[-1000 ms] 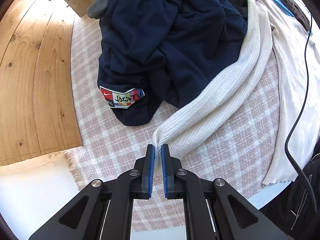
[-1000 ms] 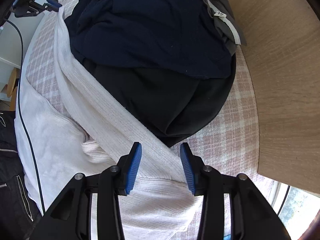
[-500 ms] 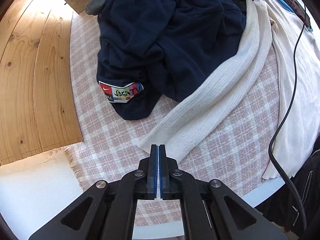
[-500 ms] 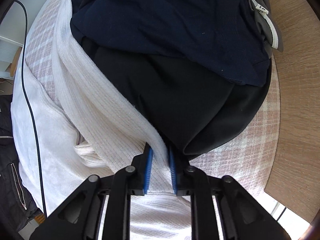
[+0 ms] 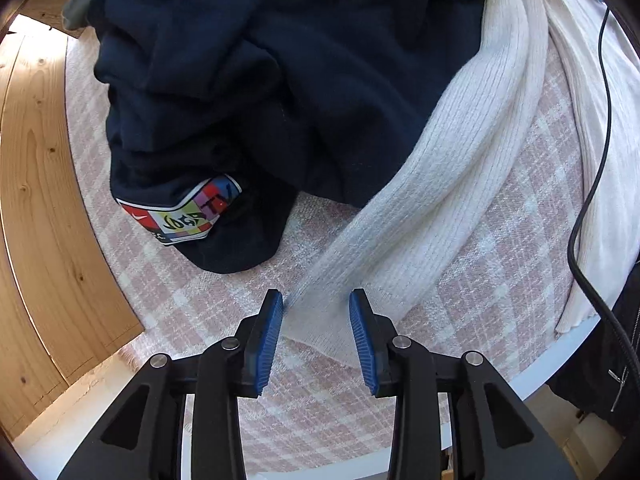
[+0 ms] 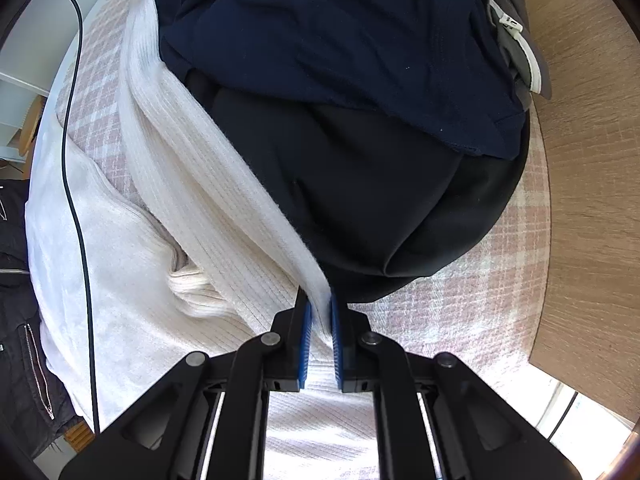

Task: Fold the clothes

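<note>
A cream ribbed sweater [image 5: 460,168] lies on the pink checked cloth [image 5: 500,280], one sleeve stretched along a heap of dark clothes. In the left wrist view the sleeve cuff [image 5: 320,320] lies flat between the blue pads of my left gripper [image 5: 316,312], whose jaws are opening and no longer press on it. In the right wrist view my right gripper [image 6: 319,312] is shut on a raised fold of the cream sweater [image 6: 200,184] near the shoulder, beside the black garment [image 6: 380,208].
A pile of navy clothes [image 5: 280,60] with a coloured label [image 5: 184,212] fills the middle of the cloth. A black cable [image 5: 592,184] runs over the sweater's body. Wooden floor [image 5: 36,184] lies to the left, a black jacket [image 6: 20,320] hangs at the table edge.
My left gripper came down to the cloth with the sleeve cuff, then let it go as the jaws parted. My right gripper closed from open onto the sweater fold and stayed there.
</note>
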Demonstrator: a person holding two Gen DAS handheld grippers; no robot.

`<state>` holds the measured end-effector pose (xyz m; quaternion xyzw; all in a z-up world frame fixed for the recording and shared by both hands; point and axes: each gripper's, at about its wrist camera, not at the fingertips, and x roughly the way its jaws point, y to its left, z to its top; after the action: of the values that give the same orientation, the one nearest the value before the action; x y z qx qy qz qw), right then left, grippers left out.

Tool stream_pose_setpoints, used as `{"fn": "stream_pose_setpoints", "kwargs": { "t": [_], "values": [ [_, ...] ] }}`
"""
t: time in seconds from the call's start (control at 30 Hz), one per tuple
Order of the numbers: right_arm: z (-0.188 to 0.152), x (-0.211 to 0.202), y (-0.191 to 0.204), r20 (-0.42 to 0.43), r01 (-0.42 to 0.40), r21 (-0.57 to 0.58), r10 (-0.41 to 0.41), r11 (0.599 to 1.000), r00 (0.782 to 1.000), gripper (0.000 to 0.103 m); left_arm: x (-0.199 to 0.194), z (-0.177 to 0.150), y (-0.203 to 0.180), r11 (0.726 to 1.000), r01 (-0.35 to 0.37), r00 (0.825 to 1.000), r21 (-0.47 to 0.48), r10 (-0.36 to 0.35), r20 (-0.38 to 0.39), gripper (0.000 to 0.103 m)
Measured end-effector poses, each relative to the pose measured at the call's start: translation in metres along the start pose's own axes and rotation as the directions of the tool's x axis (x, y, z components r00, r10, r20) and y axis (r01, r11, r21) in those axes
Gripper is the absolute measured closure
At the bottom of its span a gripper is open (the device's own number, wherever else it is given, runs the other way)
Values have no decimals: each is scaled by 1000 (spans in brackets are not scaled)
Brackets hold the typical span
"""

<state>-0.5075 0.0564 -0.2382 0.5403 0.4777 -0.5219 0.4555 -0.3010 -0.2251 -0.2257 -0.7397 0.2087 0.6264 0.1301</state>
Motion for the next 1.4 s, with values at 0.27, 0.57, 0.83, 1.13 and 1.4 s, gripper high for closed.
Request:
{"fn": "stream_pose_setpoints", "kwargs": {
  "t": [0.27, 0.57, 0.83, 1.13, 1.4],
  "values": [
    [8, -7, -1, 37, 26, 4, -26, 1000, 999, 95, -6, -7, -6, 999, -11, 999, -51, 13, 38, 95],
    [-6, -40, -5, 168, 49, 96, -65, 994, 984, 96, -67, -40, -40, 976, -94, 977, -196, 128, 173, 97],
    [-37, -77, 33, 320, 122, 245, -199, 962, 926, 96, -119, -74, -103, 933, -148, 917, -327, 253, 307, 97],
    [-99, -18, 38, 362, 158, 385, -306, 909, 881, 96, -49, -84, -259, 954, 0, 937, -300, 105, 332, 97],
    [-105, -7, 40, 325, 176, 399, -319, 900, 890, 96, -50, -117, -263, 898, 23, 942, -439, 128, 311, 94]
  ]
}}
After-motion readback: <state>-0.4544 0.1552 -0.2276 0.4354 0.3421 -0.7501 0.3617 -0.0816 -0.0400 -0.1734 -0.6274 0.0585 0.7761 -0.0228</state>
